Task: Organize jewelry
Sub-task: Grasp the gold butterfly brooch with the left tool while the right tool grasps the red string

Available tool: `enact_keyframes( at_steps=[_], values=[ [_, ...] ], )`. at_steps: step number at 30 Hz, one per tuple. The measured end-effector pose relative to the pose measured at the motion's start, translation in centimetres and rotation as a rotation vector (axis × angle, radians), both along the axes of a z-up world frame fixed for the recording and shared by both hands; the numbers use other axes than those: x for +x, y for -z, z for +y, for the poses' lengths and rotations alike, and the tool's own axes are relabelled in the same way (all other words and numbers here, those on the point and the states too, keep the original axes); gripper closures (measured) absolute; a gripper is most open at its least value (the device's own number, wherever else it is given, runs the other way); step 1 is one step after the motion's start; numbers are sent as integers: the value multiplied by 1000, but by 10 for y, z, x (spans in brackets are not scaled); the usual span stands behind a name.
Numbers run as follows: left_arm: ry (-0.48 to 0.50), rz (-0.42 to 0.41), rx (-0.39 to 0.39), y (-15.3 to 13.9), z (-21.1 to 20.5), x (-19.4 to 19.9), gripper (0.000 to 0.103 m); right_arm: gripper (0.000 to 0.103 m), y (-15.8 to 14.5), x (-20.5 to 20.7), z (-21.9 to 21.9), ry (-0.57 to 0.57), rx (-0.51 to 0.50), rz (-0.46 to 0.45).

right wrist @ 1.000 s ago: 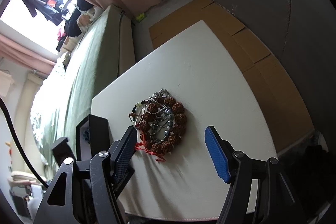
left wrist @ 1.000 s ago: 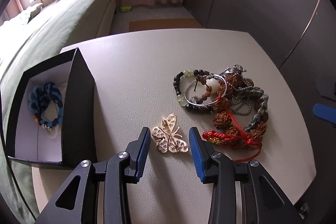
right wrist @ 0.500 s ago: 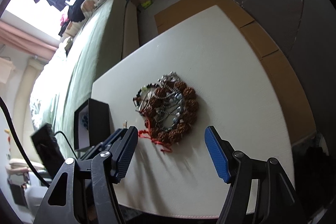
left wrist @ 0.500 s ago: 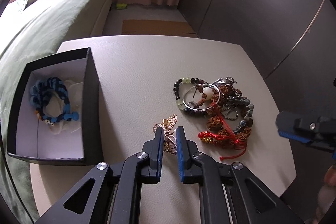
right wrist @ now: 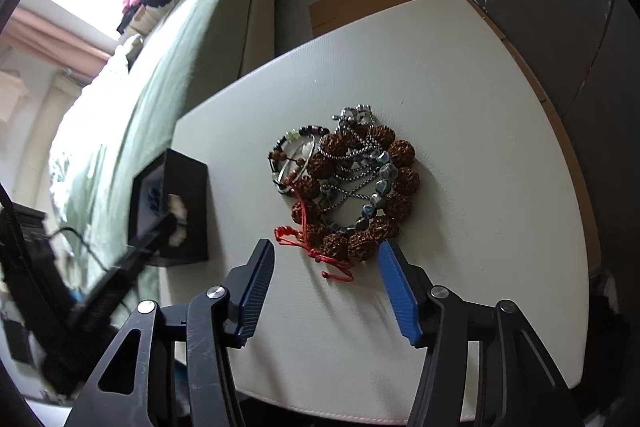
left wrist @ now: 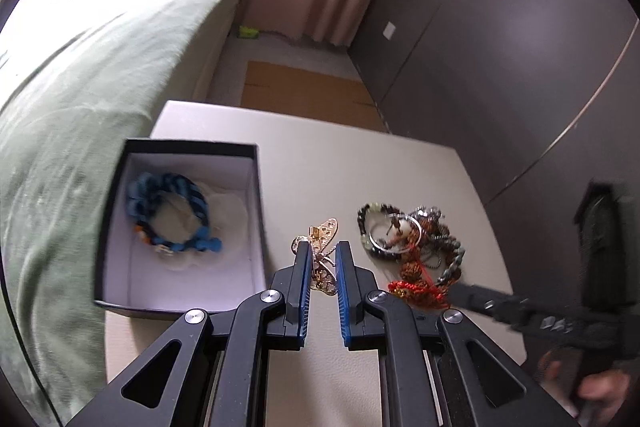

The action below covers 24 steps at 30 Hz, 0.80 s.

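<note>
L gripper (left wrist: 321,259): blue pads nearly closed, pinching the gold butterfly (left wrist: 322,254) edge-on, held clear of the table (left wrist: 360,171). The butterfly's far wing sticks out past the tips, so the hold looks thin. Box (left wrist: 120,211) sits just left, w/ a blue bracelet (left wrist: 170,217) inside. Carry level over the box's right wall, lower into the free near corner, then release; avoid tilting, since the flat piece may slip. R gripper (right wrist: 325,267): wide open, empty, hovering at the near edge of the tangled pile (right wrist: 348,183), the red cord (right wrist: 316,251) between its tips.
</note>
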<state>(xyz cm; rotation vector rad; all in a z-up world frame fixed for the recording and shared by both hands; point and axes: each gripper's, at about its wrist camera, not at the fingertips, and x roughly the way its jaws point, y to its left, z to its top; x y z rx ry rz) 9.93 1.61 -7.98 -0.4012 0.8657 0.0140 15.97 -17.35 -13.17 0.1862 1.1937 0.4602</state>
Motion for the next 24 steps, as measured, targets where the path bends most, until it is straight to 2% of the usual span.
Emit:
enact_keyframes(
  at_steps=[6, 7, 8, 10, 11, 12, 13, 16, 18, 20, 24],
  values=[
    [-31, -37, -20, -12, 17, -9, 91, 49, 5, -6, 20, -47, -112, -37],
    [-36, -41, -20, -14, 20, -10, 91, 51, 6, -10, 31, -73, -176, -72],
    [-39, -42, -21, -14, 22, -11, 91, 53, 6, -12, 33, -80, -195, -84],
    [-43, -44, -22, -15, 26, -13, 91, 61, 6, -14, 37, -87, -221, -103],
    [-45, -44, -22, -15, 27, -14, 91, 73, 5, -16, 40, -96, -256, -132],
    [-48, -44, -21, -15, 29, -15, 91, 96, 5, -17, 40, -109, -258, -136],
    [-51, -45, -21, -15, 31, -15, 91, 97, 5, -17, 40, -109, -258, -136],
    [-64, -51, -26, -17, 38, -17, 91, 97, -9, -21, 30, -100, -199, -168],
    [-80, -59, -31, -19, 45, -19, 91, 97, -22, -23, 22, -93, -125, -182],
    [-96, -62, -36, -20, 52, -21, 91, 97, -25, -24, 21, -89, -100, -185],
    [-131, -63, -52, -19, 65, -22, 91, 97, -39, -27, 17, -81, 22, -186]
  ],
)
